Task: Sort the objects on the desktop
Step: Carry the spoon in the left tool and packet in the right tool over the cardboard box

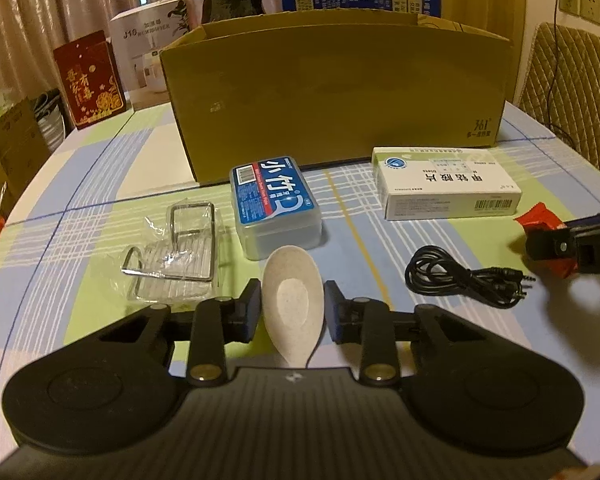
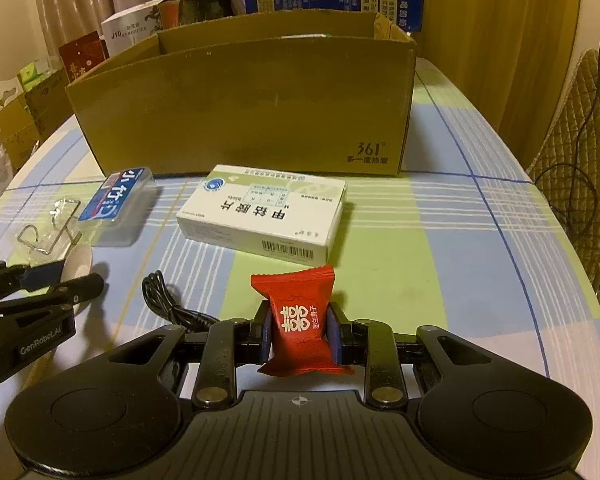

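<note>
Nearest the left wrist camera, the left hand-held gripper [image 1: 292, 312] has a pale speckled spoon [image 1: 294, 300] between its pads, bowl pointing forward; the jaws sit closed in against the bowl's sides, so it reads as pinched, low over the surface [image 1: 100, 168]. In the right wrist view the right hand-held gripper [image 2: 300, 334] is clamped on a red candy packet [image 2: 300, 318], pads pressing both sides.

Outward from the spoon lie a clear bag holding a wire rack [image 1: 172, 252] to its left, a blue-labelled plastic case [image 1: 276, 206] just ahead, and a coiled black cable [image 1: 460, 280] to its right. A white medicine box [image 1: 448, 184] lies beyond the cable, near the open cardboard box [image 1: 340, 92] that stands at the back.

Judged from this, sorting is at an early stage: two items are gripped but neither has reached the cardboard box, presumably the destination, and four more remain on the surface. Its inside is mostly hidden.
</note>
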Demonstrator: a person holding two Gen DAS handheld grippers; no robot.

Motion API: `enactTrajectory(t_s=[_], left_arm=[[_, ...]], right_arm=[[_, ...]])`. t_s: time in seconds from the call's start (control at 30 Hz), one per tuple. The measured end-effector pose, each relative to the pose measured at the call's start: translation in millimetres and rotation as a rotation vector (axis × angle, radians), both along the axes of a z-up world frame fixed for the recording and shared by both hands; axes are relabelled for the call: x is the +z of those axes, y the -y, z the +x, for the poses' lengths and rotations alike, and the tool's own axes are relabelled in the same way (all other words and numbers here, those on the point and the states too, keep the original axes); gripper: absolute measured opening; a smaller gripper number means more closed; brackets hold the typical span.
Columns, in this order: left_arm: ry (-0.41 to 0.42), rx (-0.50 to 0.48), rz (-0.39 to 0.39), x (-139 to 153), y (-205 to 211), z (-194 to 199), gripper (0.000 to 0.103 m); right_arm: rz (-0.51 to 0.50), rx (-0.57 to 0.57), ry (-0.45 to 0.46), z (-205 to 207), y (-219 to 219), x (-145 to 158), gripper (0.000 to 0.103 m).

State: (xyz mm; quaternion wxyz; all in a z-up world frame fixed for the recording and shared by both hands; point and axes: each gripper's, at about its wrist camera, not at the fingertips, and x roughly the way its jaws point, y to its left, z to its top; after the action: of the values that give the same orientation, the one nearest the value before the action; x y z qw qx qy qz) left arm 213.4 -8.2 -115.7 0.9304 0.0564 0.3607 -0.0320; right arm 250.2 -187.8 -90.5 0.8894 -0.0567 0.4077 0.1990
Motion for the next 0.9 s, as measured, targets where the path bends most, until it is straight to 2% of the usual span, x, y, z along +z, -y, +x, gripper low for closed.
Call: enactTrajectory(t_s=[0.3, 0.57, 0.9], left_arm=[[0.046, -0.029, -0.029, 19, 6, -8, 0.027], [0.071, -0.051, -0.044, 39, 13, -16, 0.027], [0.066, -0.043, -0.075, 83, 11, -16, 0.027]], right_arm=[[0.055, 0.004, 0.062, -6, 0, 15, 0.024], [0.069, 0.000, 0.083, -12, 2, 30, 0.024], [0.095, -0.001, 0.105, -14, 7, 76, 0.024]])
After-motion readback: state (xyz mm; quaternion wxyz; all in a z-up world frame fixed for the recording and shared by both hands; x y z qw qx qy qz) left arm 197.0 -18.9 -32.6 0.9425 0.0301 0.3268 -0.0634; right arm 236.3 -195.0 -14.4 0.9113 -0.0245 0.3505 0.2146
